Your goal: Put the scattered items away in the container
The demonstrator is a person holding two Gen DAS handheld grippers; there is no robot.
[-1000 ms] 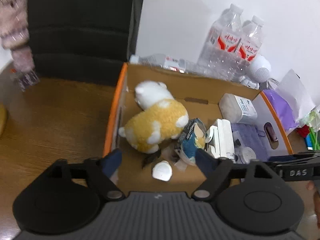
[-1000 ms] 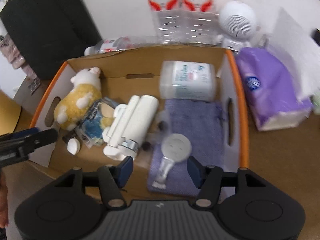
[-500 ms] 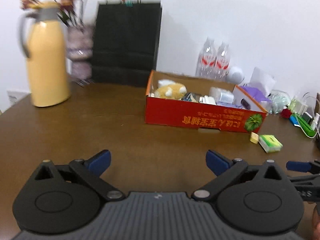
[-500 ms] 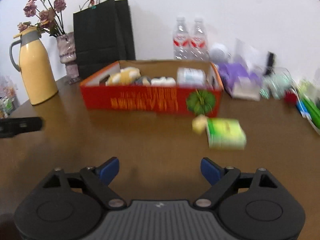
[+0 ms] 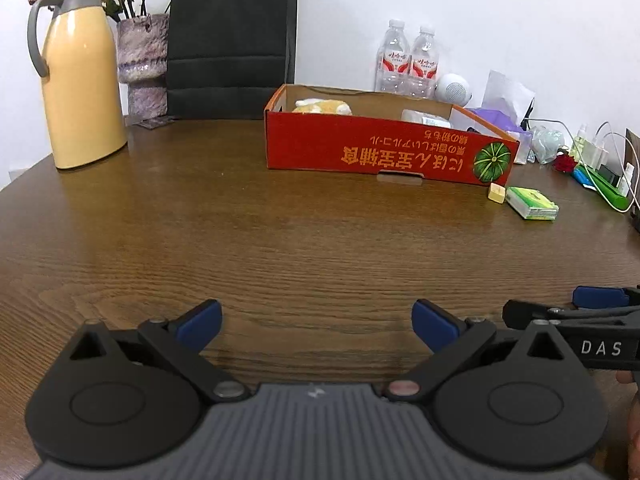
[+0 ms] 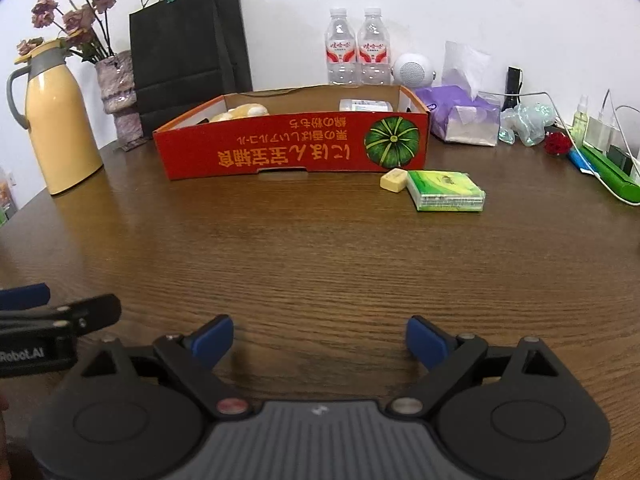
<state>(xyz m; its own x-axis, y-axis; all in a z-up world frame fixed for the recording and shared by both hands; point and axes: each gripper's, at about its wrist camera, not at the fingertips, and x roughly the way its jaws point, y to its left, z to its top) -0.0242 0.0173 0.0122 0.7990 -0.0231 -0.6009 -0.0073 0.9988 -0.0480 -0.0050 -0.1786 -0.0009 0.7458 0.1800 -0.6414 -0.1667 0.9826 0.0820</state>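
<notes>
A red cardboard box [image 5: 384,152] stands at the far middle of the brown table, also in the right wrist view [image 6: 292,148]. A plush toy [image 5: 322,106] and a white pack [image 5: 425,117] show over its rim. A green tissue packet [image 6: 445,191] and a small yellow block [image 6: 394,179] lie on the table by the box's right front corner, also in the left wrist view [image 5: 531,202]. My left gripper [image 5: 316,322] and my right gripper [image 6: 319,338] are open and empty, low over the near table, side by side.
A yellow jug [image 5: 78,76], a vase [image 5: 142,68] and a black paper bag [image 5: 232,36] stand at the back left. Water bottles [image 6: 358,48], a white speaker [image 6: 412,72], a purple tissue pack [image 6: 460,116] and cables lie at the back right.
Both grippers have pulled back from over the box interior to low over the near table. The box now stands far ahead. Both stay open and empty.
</notes>
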